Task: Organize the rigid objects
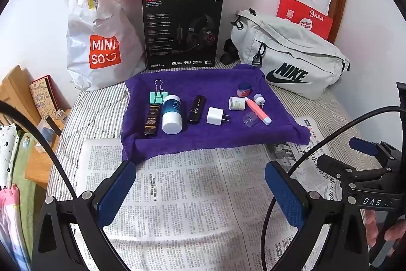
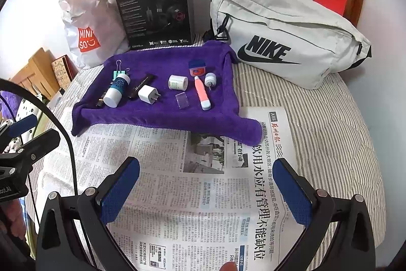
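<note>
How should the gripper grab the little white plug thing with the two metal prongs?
Grip the white charger plug across its two flat side faces, coming down from above. The body is a small cube lying on the purple towel, so flat sides suit the pads. Its prongs stick out sideways, toward the pink pen, so avoid that end. The right gripper is open and probably nearer.

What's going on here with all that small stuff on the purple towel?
A person holds a two-finger gripper in each hand over a newspaper spread on a striped bed. Both the left gripper and the right gripper are open and empty, short of the purple towel. On the towel lie small items, untouched: a white-capped bottle, a charger plug, a pink pen and a binder clip. Nothing is being sorted yet.
</note>
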### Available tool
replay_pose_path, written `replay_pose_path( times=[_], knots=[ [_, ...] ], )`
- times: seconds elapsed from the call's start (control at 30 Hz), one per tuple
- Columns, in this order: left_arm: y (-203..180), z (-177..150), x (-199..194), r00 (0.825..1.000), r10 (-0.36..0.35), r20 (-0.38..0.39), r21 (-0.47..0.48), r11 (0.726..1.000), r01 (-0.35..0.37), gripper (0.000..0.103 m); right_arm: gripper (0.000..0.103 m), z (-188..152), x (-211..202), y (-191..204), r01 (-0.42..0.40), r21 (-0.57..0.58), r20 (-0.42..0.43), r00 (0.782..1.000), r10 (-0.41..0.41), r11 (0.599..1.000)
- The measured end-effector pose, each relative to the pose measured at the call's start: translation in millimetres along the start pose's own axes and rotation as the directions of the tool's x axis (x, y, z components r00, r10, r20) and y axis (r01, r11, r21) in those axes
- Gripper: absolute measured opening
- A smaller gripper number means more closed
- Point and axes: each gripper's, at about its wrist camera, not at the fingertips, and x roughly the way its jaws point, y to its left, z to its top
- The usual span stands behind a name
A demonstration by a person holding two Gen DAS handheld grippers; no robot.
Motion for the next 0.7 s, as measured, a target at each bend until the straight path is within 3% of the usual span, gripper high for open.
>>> replay_pose_path(
  times=[0.7],
  knots=[
    [3.1, -2.0, -0.5, 1.000, 0.001, -0.004, -0.003, 1.000, -0.001, 0.103, 0.103, -0.8, -1.2, 4.8, -0.005, -0.008, -0.001, 1.000, 0.005, 1.000]
  ],
)
